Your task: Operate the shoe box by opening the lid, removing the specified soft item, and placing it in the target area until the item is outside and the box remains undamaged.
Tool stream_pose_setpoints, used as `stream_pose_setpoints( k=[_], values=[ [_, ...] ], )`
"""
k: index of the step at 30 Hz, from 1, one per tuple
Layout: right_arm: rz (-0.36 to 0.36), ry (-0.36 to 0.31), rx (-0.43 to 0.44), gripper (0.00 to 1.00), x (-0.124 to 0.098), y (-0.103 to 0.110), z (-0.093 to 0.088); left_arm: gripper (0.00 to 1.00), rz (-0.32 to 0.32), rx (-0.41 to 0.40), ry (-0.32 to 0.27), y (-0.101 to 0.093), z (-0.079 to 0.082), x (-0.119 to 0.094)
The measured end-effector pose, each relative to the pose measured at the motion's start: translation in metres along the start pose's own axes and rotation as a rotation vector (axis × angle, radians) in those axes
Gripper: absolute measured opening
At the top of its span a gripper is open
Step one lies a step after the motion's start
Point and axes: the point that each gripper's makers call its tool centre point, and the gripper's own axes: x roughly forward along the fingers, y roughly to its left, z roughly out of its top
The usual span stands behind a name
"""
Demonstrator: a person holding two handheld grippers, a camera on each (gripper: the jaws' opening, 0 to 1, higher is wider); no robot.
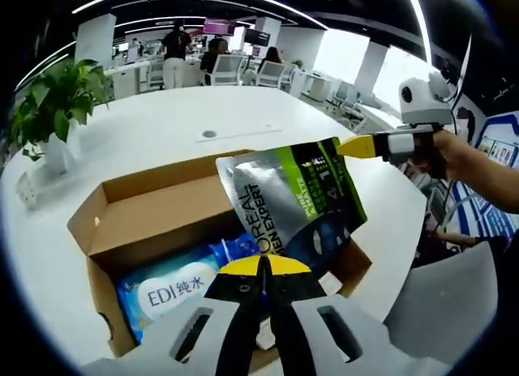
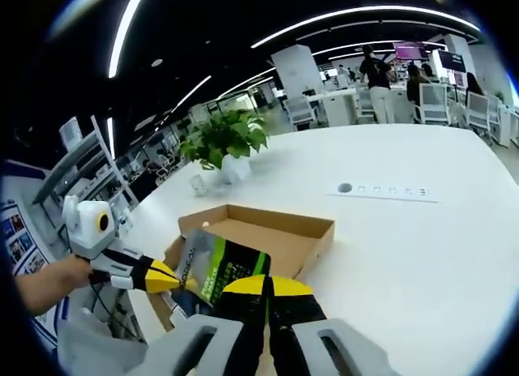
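Both tongs pinch the silver-green pouch (image 1: pixel 293 199) by opposite edges, left tongs (image 1: pixel 263 267) and right tongs (image 1: pixel 357 146) lifting it clear above the open shoe box (image 1: pixel 146 210) on the counter (image 1: pixel 162 125).

Silver and green pouch (image 1: pixel 296 202) reads "L'OREAL MEN EXPERT", with a large "4" and "1" on its green part. Blue wipes pack (image 1: pixel 174 288) in the cardboard box (image 1: pixel 138 210) reads "EDI 纯水". Other print too small.
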Motion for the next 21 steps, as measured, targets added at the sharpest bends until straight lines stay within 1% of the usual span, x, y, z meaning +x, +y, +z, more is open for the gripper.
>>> stream_pose_setpoints(
  k=[7, 21],
  values=[
    [-0.032, 0.003, 0.011, 0.0, -0.018, -0.024, 0.001, 0.0, -0.038, 0.017, 0.004, -0.021, 0.009, 0.016],
    [-0.073, 0.009, 0.023, 0.0, -0.045, -0.06, 0.001, 0.0, -0.085, 0.03, -0.007, -0.053, 0.026, 0.039]
  ],
)
